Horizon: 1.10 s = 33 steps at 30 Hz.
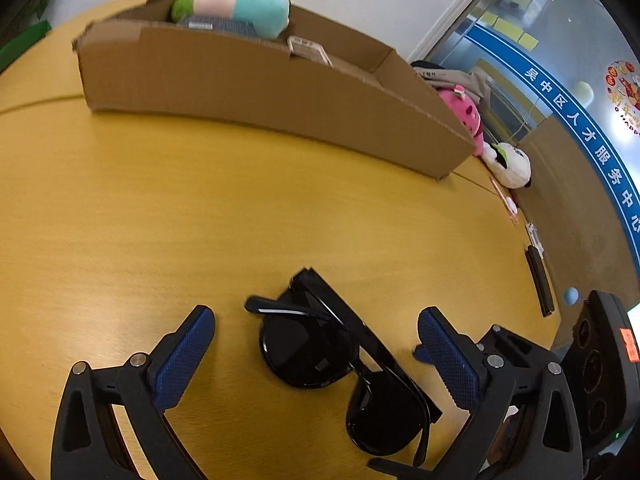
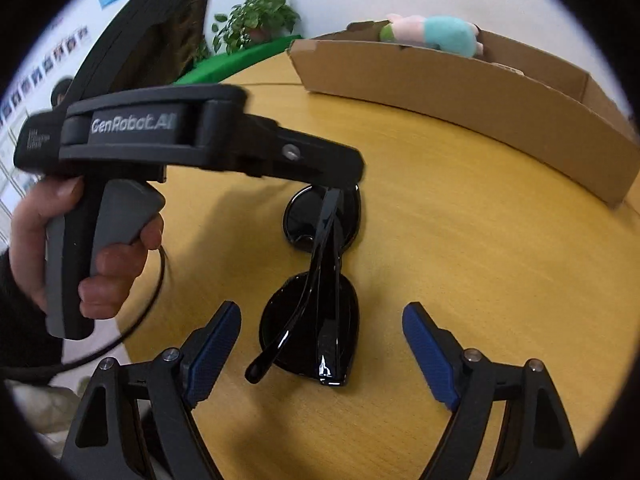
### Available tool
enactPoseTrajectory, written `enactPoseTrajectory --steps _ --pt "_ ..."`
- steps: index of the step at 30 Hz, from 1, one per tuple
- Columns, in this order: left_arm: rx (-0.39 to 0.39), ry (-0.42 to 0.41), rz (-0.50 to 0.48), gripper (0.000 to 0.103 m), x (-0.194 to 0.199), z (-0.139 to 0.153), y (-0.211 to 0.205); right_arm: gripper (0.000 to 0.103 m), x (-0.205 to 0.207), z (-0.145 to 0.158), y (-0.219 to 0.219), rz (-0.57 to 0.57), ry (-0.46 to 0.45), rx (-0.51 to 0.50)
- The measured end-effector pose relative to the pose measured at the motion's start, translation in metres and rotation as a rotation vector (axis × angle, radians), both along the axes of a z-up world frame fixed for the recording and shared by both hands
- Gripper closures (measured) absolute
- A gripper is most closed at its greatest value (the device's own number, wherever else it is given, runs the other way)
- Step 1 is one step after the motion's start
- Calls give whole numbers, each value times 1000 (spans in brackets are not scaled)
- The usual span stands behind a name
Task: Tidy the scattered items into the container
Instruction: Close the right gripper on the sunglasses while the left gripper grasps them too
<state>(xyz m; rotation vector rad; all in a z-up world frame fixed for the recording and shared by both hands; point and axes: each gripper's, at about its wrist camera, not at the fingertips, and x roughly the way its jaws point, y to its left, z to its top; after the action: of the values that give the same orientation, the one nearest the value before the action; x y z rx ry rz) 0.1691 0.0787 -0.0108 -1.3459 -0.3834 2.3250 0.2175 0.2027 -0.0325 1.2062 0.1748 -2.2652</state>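
Blue-padded left gripper (image 1: pixel 316 350) jaws stand wide, holding nothing, straddling the black sunglasses (image 1: pixel 340 364) folded on the yellow bench (image 1: pixel 160 208). Right gripper (image 2: pixel 322 346) likewise gapes empty around the sunglasses' near lens, pads clear of the frame.

Step in hand, by my reading: approach to pick up the sunglasses. Next move calls for one gripper to settle and close across the frame, then carry to the cardboard box (image 1: pixel 248 80) beyond.

Box already holds a pastel plush toy (image 1: pixel 236 6). More plush toys (image 1: pixel 508 164) lie past its end. Two grippers crowding one item may clash.
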Motion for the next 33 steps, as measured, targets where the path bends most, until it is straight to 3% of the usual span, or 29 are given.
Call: enactPoseTrajectory --steps 3,5,7,12,21,22,23,24,28,33 --pt "28 1 -26 4 2 -1 7 23 7 -4 -12 1 65 91" --pt "49 -2 -35 7 2 -1 9 32 13 -5 -19 23 99 116" --pt "41 4 -44 16 4 -1 13 49 15 -3 -22 14 104 112" --pt "-31 29 -40 35 7 0 22 50 15 -3 -22 -21 107 95" --pt "-1 10 -23 39 5 0 20 50 18 1 -14 -70 89 30" --pt "8 7 -23 45 4 1 20 51 18 3 -14 -75 91 27" --pt "25 -2 -29 47 3 1 20 57 15 3 -11 -81 95 23" --pt "34 -5 -29 47 2 2 19 85 12 5 -8 -79 96 3" --pt "-3 7 -36 47 -4 8 27 86 3 12 -8 -84 91 3" --pt "32 -33 -25 47 -11 -2 22 86 -6 7 -2 -93 45 -49"
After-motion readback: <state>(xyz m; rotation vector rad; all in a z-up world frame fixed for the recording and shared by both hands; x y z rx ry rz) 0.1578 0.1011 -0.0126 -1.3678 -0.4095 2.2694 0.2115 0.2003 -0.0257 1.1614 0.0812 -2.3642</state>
